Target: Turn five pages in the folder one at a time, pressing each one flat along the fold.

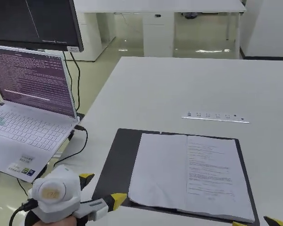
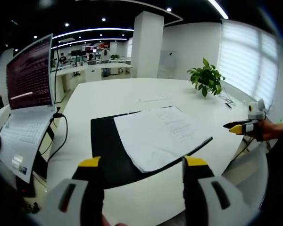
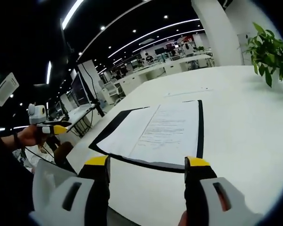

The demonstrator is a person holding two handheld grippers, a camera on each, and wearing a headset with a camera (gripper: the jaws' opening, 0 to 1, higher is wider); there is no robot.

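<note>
An open folder with a black cover (image 1: pixel 117 157) lies flat on the white table, white pages (image 1: pixel 188 169) spread across both sides and printed text on the right page. My left gripper (image 1: pixel 103 188) hovers open off the folder's near left corner, apart from it. In the left gripper view the yellow-tipped jaws (image 2: pixel 142 162) stand wide apart before the folder (image 2: pixel 106 141). My right gripper (image 1: pixel 257 222) peeks in at the bottom right edge. Its own view shows the jaws (image 3: pixel 146 161) open and empty, just short of the folder (image 3: pixel 114 128) and its pages (image 3: pixel 165 127).
An open laptop (image 1: pixel 28 113) with a cable sits to the left of the folder, with a dark monitor (image 1: pixel 33 21) behind it. A flush socket strip (image 1: pixel 216 117) lies in the table beyond the folder. A potted plant (image 2: pixel 206 77) stands at the far table end.
</note>
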